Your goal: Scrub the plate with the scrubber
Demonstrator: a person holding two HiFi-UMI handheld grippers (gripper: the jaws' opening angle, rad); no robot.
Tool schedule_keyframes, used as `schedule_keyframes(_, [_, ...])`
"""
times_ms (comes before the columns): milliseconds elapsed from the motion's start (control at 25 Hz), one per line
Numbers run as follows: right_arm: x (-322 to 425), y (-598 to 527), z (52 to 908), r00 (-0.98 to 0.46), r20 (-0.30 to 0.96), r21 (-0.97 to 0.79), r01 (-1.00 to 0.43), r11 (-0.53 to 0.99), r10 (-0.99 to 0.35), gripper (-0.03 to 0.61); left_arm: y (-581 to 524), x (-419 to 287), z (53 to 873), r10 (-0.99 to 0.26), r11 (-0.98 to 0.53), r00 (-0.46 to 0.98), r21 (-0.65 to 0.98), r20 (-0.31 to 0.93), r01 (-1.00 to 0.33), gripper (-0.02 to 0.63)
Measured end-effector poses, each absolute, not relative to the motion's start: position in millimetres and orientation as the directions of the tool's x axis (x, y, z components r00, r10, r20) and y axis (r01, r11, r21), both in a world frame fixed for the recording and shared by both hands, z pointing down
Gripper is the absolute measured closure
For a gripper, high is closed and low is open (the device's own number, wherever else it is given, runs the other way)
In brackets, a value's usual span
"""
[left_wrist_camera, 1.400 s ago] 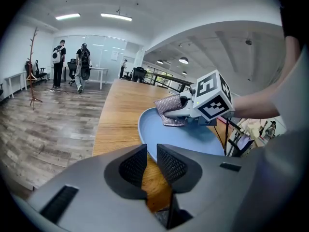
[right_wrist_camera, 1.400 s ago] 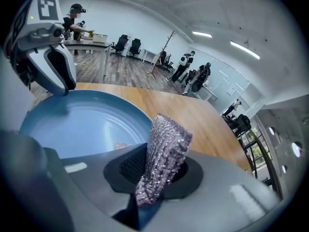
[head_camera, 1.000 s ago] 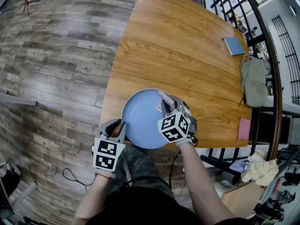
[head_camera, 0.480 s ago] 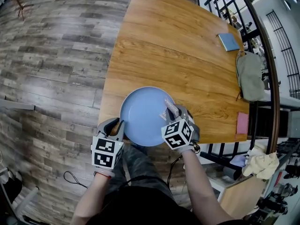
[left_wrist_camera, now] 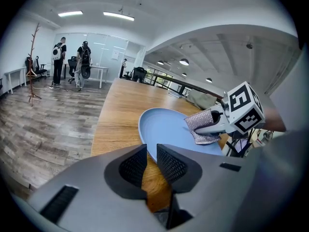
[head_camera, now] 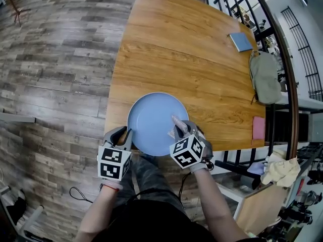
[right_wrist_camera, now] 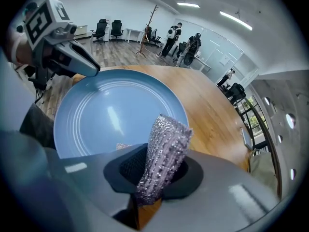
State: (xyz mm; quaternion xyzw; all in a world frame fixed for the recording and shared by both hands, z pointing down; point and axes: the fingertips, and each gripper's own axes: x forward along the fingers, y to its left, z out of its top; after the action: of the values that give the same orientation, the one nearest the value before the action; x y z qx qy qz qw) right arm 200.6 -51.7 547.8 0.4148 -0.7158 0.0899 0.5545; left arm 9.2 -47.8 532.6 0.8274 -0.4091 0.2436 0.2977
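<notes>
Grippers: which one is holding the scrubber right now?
The right gripper: its jaws pinch the silvery scrubber at the blue plate. The left gripper clamps only the plate's rim.

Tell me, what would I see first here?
A big blue plate sits at the near edge of a wooden table. The right hand-held gripper holds a sparkly scrubber at the plate's right side. The left hand-held gripper pinches its left rim.

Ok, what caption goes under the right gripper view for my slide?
Right gripper holding a sparkly scrubber at the blue plate on the wooden table.
</notes>
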Motion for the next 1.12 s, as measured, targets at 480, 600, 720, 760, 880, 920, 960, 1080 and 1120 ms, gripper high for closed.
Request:
schedule_keyframes(480, [165,-26,548,-0.088,0.882,0.277,-0.698,0.66,-0.463,0.505,-48,9,532,-0.521,-0.499,0.561,0.304,0.643,-0.812,0.554])
schedule_keyframes(600, [152,-22,548,-0.102,0.886,0.273,-0.673,0.687,-0.452,0.505,-48,9,532,-0.517,-0.501,0.564,0.306,0.644,-0.809,0.554])
schedule_keyframes(720, [135,-18,549,-0.127,0.889,0.262,-0.644,0.718,-0.439,0.505,-47,9,533,-0.514,-0.503,0.568,0.311,0.643,-0.806,0.554])
schedule_keyframes(760, [129,-17,549,-0.139,0.89,0.255,-0.637,0.727,-0.434,0.505,-47,10,532,-0.513,-0.503,0.57,0.314,0.641,-0.805,0.554])
schedule_keyframes(880, [111,-14,550,-0.183,0.891,0.221,-0.626,0.748,-0.416,0.505,-46,10,534,-0.509,-0.501,0.572,0.32,0.643,-0.804,0.554])
schedule_keyframes(920, [105,-14,550,-0.198,0.89,0.209,-0.624,0.753,-0.411,0.505,-46,10,534,-0.509,-0.499,0.572,0.321,0.643,-0.805,0.554])
schedule_keyframes(960, [99,-13,550,-0.211,0.889,0.199,-0.622,0.757,-0.407,0.505,-46,10,534,-0.51,-0.499,0.572,0.321,0.642,-0.805,0.554])
schedule_keyframes(1080, [85,-15,549,-0.235,0.885,0.188,-0.61,0.77,-0.402,0.505,-46,10,533,-0.512,-0.497,0.575,0.326,0.638,-0.804,0.554])
schedule_keyframes(1120, [82,-16,550,-0.241,0.883,0.185,-0.607,0.773,-0.402,0.505,-46,10,534,-0.512,-0.497,0.576,0.327,0.638,-0.804,0.554])
